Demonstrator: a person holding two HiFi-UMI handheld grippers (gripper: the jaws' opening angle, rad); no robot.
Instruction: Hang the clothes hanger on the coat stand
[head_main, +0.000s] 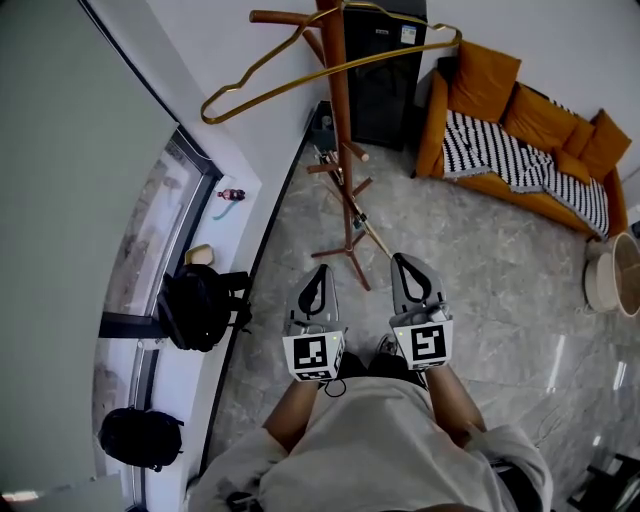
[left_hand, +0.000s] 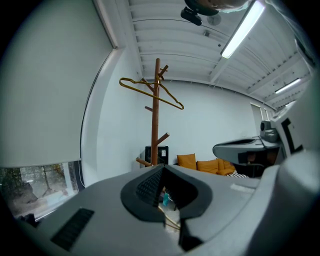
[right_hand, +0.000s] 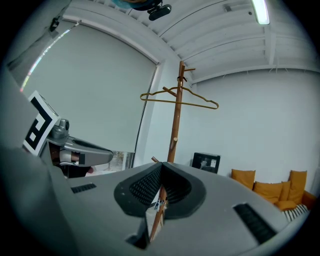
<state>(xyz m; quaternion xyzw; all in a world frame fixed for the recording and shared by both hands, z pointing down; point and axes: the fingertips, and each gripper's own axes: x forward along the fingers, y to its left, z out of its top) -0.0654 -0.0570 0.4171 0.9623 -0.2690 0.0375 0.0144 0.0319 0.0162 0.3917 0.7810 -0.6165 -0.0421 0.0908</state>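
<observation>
Left gripper (head_main: 321, 271), right gripper (head_main: 402, 261) shut; clothes hanger (right_hand: 195, 104) well apart on coat stand (head_main: 340, 120)

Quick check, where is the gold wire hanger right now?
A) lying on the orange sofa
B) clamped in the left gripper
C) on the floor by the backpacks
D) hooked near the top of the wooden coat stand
D: the gold wire hanger hangs by its hook from the top of the wooden coat stand, clear of both grippers.

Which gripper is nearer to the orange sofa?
Right. The sofa lies ahead and to the right; the right gripper is on that side, and the left gripper is beyond it, farther away.
</observation>
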